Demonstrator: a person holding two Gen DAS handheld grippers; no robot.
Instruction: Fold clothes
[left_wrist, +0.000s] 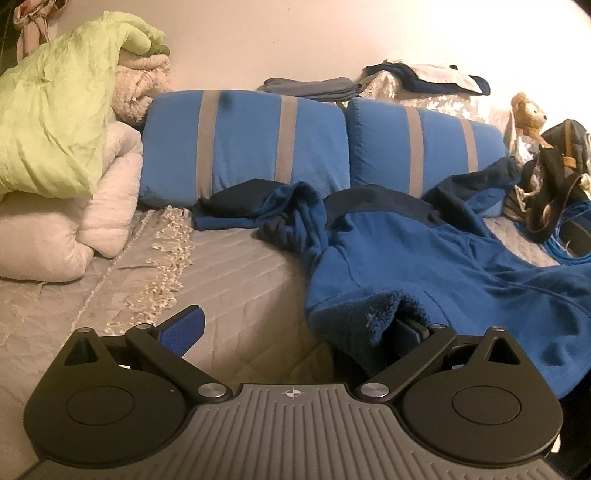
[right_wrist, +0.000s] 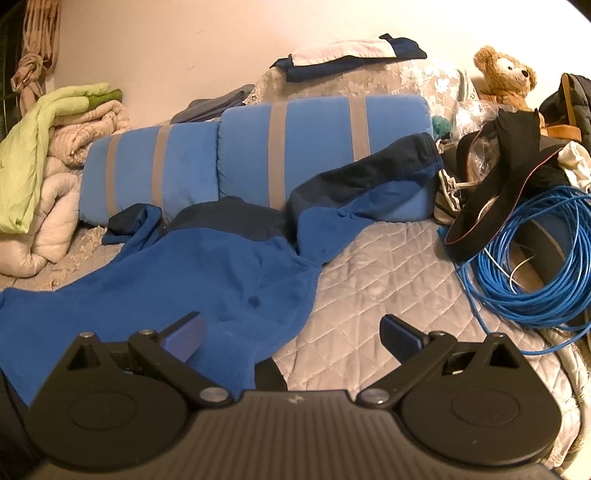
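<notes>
Our left gripper (left_wrist: 295, 328) stands wide apart, its right finger tucked under the fleece (left_wrist: 424, 258) hem, the left one over bare bed (left_wrist: 229, 266). Our right gripper (right_wrist: 291, 336) is also spread, clamping nothing, the fleece's edge beneath its left finger. Ahead the fleece lies spread on the bed, its sleeves reaching the striped pillows (right_wrist: 288, 147). Right of the right gripper lies a cable coil (right_wrist: 535, 258).
</notes>
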